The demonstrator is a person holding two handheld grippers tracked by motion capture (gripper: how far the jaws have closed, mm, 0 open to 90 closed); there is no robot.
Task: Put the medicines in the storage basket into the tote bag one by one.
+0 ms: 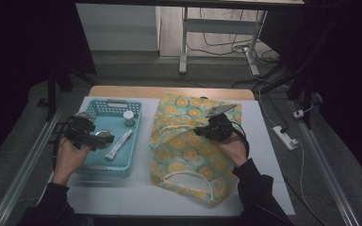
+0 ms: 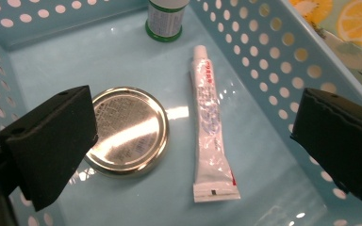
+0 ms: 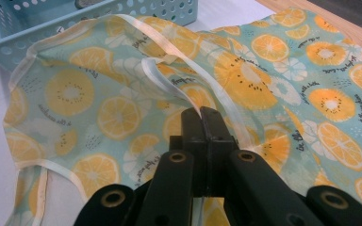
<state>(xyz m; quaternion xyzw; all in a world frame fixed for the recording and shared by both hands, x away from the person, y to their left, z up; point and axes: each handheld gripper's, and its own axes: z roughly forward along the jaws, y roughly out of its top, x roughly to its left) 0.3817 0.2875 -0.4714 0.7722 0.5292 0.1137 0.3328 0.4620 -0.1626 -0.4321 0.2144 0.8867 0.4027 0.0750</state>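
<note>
The blue basket (image 1: 87,165) is taken as the landmark. Inside it, the left tongs (image 2: 191,150) are held spread wide, with nothing touched by the pads; between them a white tube (image 2: 211,141) is lying flat on the basket floor. Just beside the tube, on the side away from the bag, a round metal lid (image 2: 127,132) is seen, and at the far end of the basket a small bottle (image 2: 165,21) is standing upright. Beside the basket, on the white tabletop (image 1: 136,193), a fruit-print cloth bag (image 1: 188,155) is spread out. The right tongs (image 3: 201,120) are pressed together on the pale trim (image 3: 169,84) of the bag's mouth, and the edge is lifted a little from the cloth below.

Several things could go wrong from here, as it is judged. The tube is thin and glossy and lies flat, so it could slip or be squeezed out sideways if the pads are closed on its soft middle. The left pad (image 2: 52,141) stands close to the lid, and the lid could be pushed or caught together with the tube. The pinched trim is narrow; it could be pulled out of the right tongs, and then the mouth of the bag would fall shut.

The inside of the bag is hidden by its own folds. The bottle's top is cut off in the left gripper view, and the print on the tube cannot be read.
</note>
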